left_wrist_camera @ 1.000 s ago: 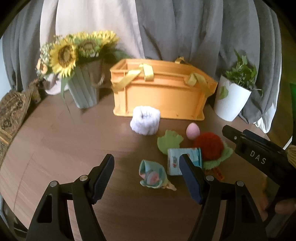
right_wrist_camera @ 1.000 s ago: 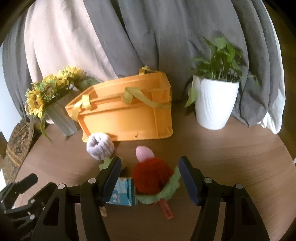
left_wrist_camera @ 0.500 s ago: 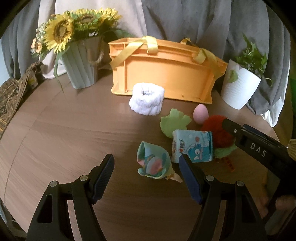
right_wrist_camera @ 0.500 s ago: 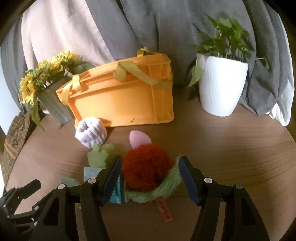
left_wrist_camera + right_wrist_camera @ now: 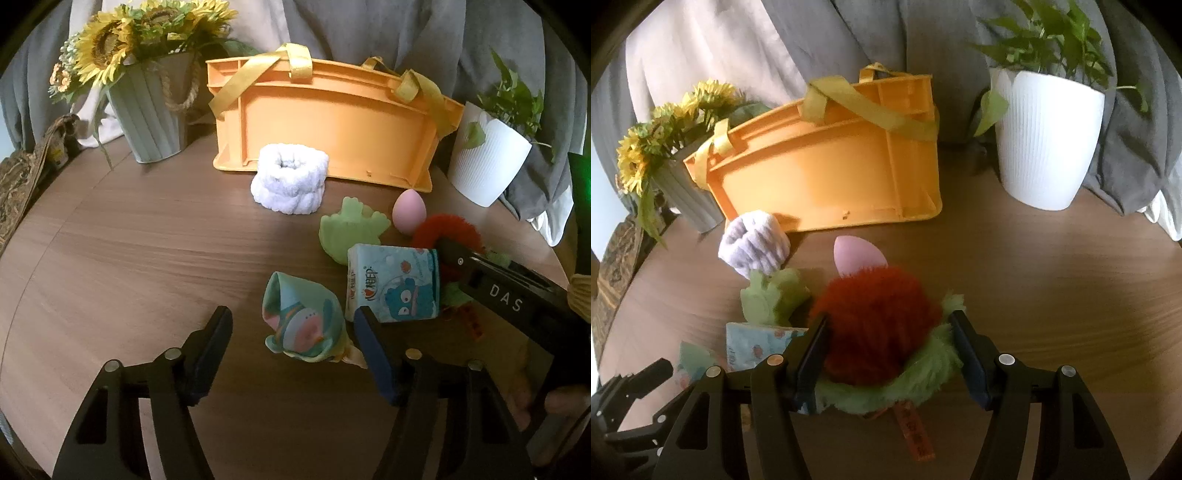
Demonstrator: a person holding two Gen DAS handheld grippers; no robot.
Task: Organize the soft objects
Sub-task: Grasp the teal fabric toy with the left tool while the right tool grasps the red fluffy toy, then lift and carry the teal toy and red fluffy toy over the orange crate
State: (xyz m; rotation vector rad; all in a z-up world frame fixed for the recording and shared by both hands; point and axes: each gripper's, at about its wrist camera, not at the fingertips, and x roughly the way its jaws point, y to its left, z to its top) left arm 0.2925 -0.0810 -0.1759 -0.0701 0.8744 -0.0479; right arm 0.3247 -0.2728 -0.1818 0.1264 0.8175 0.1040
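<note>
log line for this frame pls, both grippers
left gripper: open, jaws just closing, astride teal cloth toy | right gripper: open, astride red fuzzy plush | orange basket: nothing visibly in yet

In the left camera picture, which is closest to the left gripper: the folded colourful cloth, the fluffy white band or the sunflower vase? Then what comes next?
From the left gripper:
1. Folded colourful cloth, between its fingers, toward the right one.
2. Fluffy white band, farther back, in front of the orange crate.
3. Sunflower vase, far back on the left.
</note>
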